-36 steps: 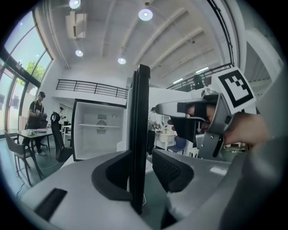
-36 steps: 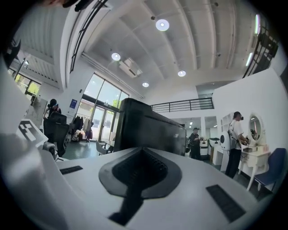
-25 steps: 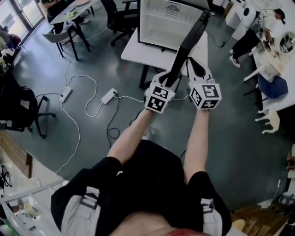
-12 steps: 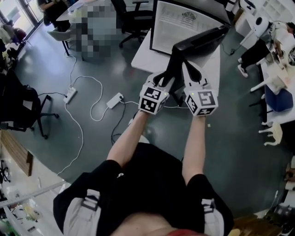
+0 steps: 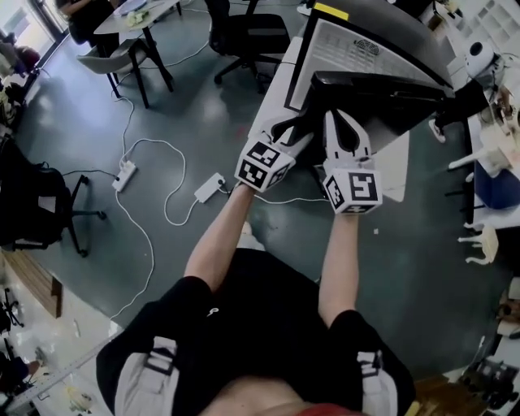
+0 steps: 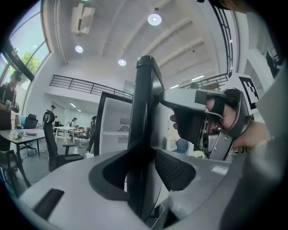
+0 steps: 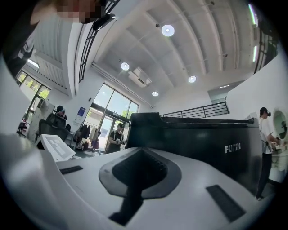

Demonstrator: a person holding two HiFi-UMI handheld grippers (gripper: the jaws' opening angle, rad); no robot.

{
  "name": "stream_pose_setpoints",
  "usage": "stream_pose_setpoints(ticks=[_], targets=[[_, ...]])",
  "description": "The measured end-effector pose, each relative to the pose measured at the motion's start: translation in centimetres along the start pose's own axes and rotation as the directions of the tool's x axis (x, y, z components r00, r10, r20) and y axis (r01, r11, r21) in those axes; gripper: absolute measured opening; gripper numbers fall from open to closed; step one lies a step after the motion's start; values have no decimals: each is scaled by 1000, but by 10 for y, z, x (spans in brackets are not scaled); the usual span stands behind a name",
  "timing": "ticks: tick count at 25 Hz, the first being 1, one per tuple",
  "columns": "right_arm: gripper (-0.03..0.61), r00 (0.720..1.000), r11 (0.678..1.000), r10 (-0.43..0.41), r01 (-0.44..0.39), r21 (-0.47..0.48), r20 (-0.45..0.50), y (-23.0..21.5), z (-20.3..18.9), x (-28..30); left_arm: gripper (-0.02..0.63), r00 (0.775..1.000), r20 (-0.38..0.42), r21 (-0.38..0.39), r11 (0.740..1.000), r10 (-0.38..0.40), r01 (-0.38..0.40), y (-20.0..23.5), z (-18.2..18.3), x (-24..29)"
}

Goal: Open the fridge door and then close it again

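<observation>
A fridge [image 5: 357, 53] stands on a white table [image 5: 400, 175], its pale inside showing. The black door [image 5: 382, 85] is partly swung in. In the left gripper view the door's edge [image 6: 143, 134] stands upright between the jaws of my left gripper [image 6: 141, 173], which are opening; the pads do not clearly press on it. My left gripper [image 5: 290, 132] is at the door's free edge. My right gripper [image 5: 341, 130] is beside it, shut and empty. The right gripper view faces the door's black outer face [image 7: 202, 143] beyond my right gripper [image 7: 137, 179].
White power strips [image 5: 213, 187] [image 5: 123, 172] and cables lie on the grey floor at left. An office chair [image 5: 244, 36] and a desk [image 5: 134, 16] stand at the back left, another black chair [image 5: 32, 203] at far left. People are in the background.
The door has swung from wide open toward the fridge, and both grippers moved with it, forward and to the right.
</observation>
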State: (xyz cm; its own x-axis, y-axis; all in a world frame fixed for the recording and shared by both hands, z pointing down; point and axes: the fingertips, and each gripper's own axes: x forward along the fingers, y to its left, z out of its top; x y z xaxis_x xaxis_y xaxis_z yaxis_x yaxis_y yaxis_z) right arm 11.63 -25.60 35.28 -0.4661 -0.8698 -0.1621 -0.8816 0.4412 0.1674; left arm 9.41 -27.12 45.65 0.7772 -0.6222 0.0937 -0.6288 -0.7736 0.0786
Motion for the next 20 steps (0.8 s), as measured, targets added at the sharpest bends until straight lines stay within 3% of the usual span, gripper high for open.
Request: stream_pose_setpoints(ticks=[4, 10, 20], targets=[[-6, 999, 999, -44, 44, -7, -11, -8, -8, 51, 170, 998, -16, 6, 998, -57, 58, 50, 8, 21], [-6, 995, 995, -98, 98, 10, -18, -26, -22, 95, 175, 996, -4, -16, 996, -91, 91, 93, 13, 49], [-6, 981, 982, -186, 187, 13, -58, -55, -44, 133, 184, 994, -32, -46, 993, -106, 104, 134, 17, 86]])
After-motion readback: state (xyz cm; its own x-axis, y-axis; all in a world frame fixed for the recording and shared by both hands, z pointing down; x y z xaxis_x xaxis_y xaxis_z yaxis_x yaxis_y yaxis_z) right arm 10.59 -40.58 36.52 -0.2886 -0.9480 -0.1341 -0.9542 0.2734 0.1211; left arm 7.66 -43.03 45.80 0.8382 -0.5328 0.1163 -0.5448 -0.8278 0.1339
